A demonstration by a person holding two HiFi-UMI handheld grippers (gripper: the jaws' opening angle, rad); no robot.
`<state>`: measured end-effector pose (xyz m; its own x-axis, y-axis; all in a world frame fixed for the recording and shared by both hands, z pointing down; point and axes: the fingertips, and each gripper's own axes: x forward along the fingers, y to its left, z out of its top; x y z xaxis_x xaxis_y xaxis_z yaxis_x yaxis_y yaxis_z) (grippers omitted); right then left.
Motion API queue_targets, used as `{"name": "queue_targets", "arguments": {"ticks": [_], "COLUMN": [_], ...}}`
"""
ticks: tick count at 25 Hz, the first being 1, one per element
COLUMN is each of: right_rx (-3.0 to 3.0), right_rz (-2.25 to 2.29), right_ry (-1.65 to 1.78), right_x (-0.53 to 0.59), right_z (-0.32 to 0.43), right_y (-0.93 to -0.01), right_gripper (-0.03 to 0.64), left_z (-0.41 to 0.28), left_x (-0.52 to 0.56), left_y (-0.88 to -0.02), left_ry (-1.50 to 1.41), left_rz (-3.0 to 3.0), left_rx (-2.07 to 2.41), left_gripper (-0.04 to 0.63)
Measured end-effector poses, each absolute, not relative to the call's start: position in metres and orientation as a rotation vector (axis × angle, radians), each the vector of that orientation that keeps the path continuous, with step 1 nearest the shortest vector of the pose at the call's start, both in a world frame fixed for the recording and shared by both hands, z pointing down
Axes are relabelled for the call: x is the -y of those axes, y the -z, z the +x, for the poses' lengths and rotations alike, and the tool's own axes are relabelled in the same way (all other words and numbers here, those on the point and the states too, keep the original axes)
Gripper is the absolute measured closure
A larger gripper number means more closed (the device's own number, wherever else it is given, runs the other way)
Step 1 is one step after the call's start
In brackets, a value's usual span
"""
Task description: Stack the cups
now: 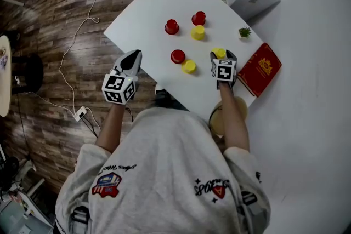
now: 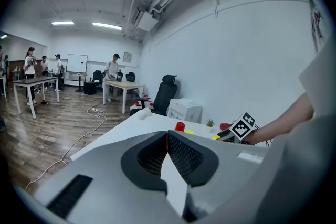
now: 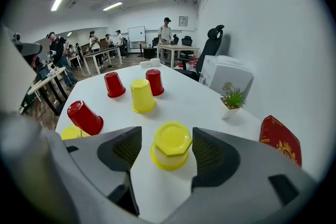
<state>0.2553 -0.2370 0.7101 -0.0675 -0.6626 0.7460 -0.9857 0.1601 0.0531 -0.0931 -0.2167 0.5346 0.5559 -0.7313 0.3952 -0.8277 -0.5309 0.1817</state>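
White counter (image 1: 148, 24), six upturned cups on it — we line up on the nearest yellow one.

Our right hand-held gripper (image 1: 222, 57) stands wide, its jaws either side of the upturned yellow plastic cup (image 3: 170, 145), which stands near a dark-red book (image 1: 259, 68), and the pads are clear of it. Our left hand-held gripper (image 1: 133, 57) is pinched together on nothing at the counter's left edge. We judge it best to sink slightly, close gently on the cup's wall — thin plastic buckles — then lift straight. Head view hides most of this cup; another yellow plastic cup (image 3: 71, 132) sits half behind the jaw. Whether any cup is already doubled, we cannot tell.
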Motion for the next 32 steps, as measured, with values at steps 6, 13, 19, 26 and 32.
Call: {"name": "queue_targets", "arguments": {"ticks": [6,13,19,26,32], "right_rx": [1.777,1.811,1.823,1.858,1.841], "right_rz": [1.547,1.573,1.54,1.479,1.416], "right_ry": [-0.689,-0.668,-0.662,-0.684,-0.676], "right_x": [0.223,0.206,0.178,0.146,0.129], "right_z": [0.252,0.256,0.243,0.216,0.194], "right_y": [-0.702,-0.688,-0.672,-0.676,-0.689], "right_gripper": [0.4,0.402,0.402,0.402,0.402], "left_z": [-0.091,-0.066,-0.044,-0.022,-0.015], "left_x": [0.212,0.213,0.216,0.214,0.213], "left_y": [-0.536,-0.537,-0.533,-0.535,-0.542], "left_ry": [-0.397,-0.406,-0.41,-0.423,-0.443], "left_rz": [2.449,2.495,2.555,2.595,2.6], "left_rx": [1.262,1.178,1.084,0.988,0.939], "left_gripper": [0.586,0.586,0.586,0.586,0.586]}}
